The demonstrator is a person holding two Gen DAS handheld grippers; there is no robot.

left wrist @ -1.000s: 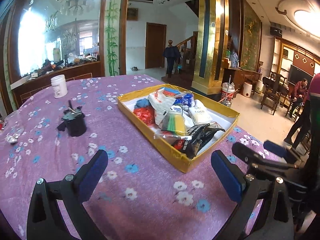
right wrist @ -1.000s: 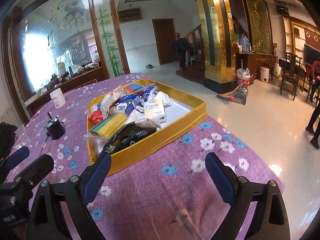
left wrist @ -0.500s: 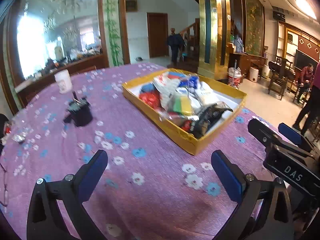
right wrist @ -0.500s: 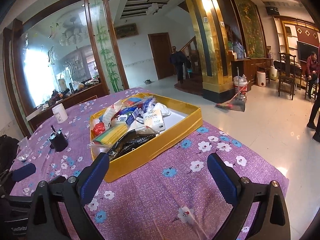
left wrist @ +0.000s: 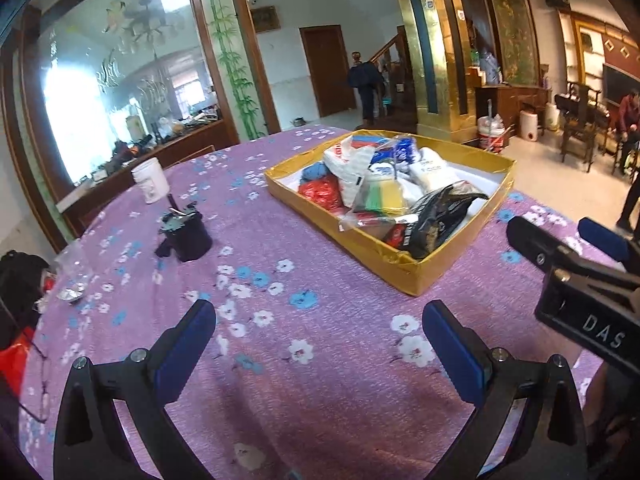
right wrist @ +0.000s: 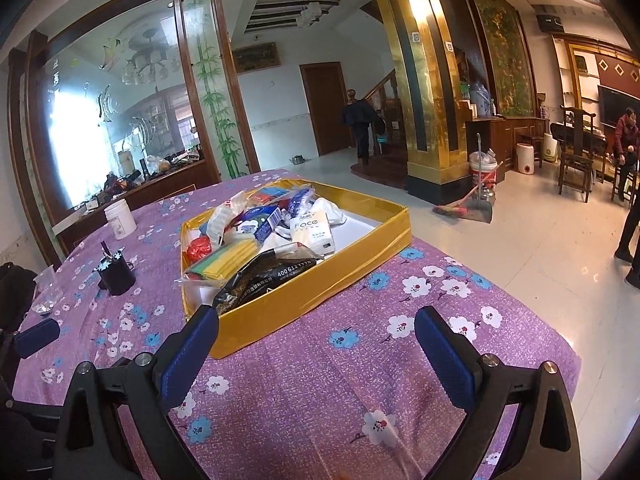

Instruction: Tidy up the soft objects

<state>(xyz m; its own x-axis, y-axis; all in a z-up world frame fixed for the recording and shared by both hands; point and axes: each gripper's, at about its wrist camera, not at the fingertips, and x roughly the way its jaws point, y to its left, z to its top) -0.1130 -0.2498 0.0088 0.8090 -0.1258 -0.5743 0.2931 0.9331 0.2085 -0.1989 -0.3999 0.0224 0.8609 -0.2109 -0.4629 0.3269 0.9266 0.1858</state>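
A shallow gold box point(left wrist: 404, 268) point(right wrist: 304, 300) sits on the purple flowered tablecloth point(left wrist: 304, 360), holding several soft packs: a black bag point(left wrist: 436, 216) point(right wrist: 264, 276), a white tissue pack point(right wrist: 312, 232), a yellow and green cloth pack point(left wrist: 384, 196) point(right wrist: 224, 260), a red bundle point(left wrist: 320, 192). My left gripper point(left wrist: 320, 344) is open and empty, short of the box's near corner. My right gripper point(right wrist: 316, 344) is open and empty, just short of the box's near wall; it also shows at the right of the left wrist view point(left wrist: 576, 264).
A black cup point(left wrist: 188, 232) point(right wrist: 116, 276) and a white jar point(left wrist: 151, 180) point(right wrist: 120, 219) stand left of the box. A clear plastic cup point(left wrist: 74, 272) is near the left table edge. The table's right edge point(right wrist: 532, 320) drops to a tiled floor.
Both grippers have drawn back and risen from the box, which now looks smaller and farther. Both stay open and empty.
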